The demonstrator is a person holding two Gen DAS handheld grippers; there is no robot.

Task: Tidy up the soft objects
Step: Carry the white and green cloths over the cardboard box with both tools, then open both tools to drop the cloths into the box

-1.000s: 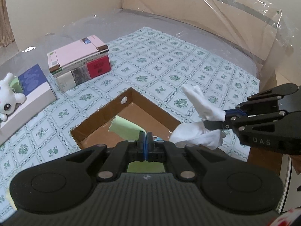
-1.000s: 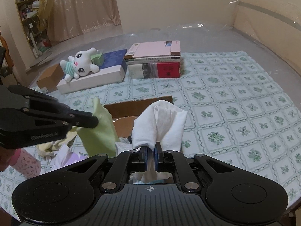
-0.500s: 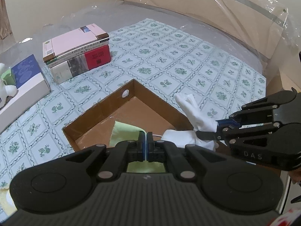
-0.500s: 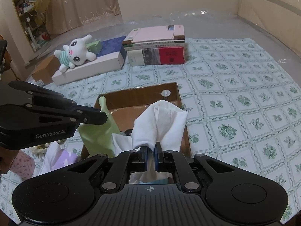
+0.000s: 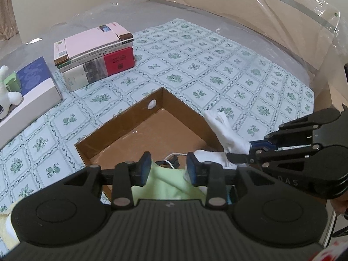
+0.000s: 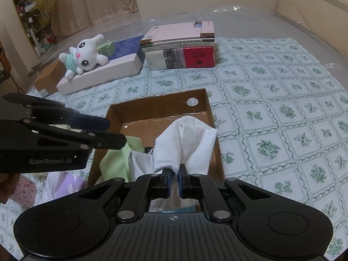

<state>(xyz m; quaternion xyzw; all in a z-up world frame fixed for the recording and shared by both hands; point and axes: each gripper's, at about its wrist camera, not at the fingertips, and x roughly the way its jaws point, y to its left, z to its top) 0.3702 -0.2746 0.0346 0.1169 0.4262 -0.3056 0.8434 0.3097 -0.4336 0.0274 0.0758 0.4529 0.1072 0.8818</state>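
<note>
An open brown cardboard box [image 5: 130, 117] [image 6: 156, 104] sits on the patterned cloth. A light green cloth [image 5: 169, 182] [image 6: 121, 158] lies in the box's near end, below my left gripper [image 5: 168, 168], which is open and empty; it shows from the side in the right wrist view [image 6: 113, 132]. My right gripper [image 6: 174, 174] is shut on a white cloth [image 6: 184, 141] and holds it over the box's near right part. In the left wrist view it [image 5: 241, 151] shows with the white cloth [image 5: 224, 130] sticking up.
A stack of books [image 6: 180, 47] [image 5: 95, 58] stands beyond the box. A white plush rabbit [image 6: 84, 54] lies on a long white box [image 6: 104, 74]. More soft items, pink and lilac [image 6: 61, 184], lie left of the box. A plastic-covered wall runs behind.
My left gripper opened and let go of the green cloth, which now lies in the box. Both grippers moved lower and nearer the box. The right gripper still holds the white cloth.
</note>
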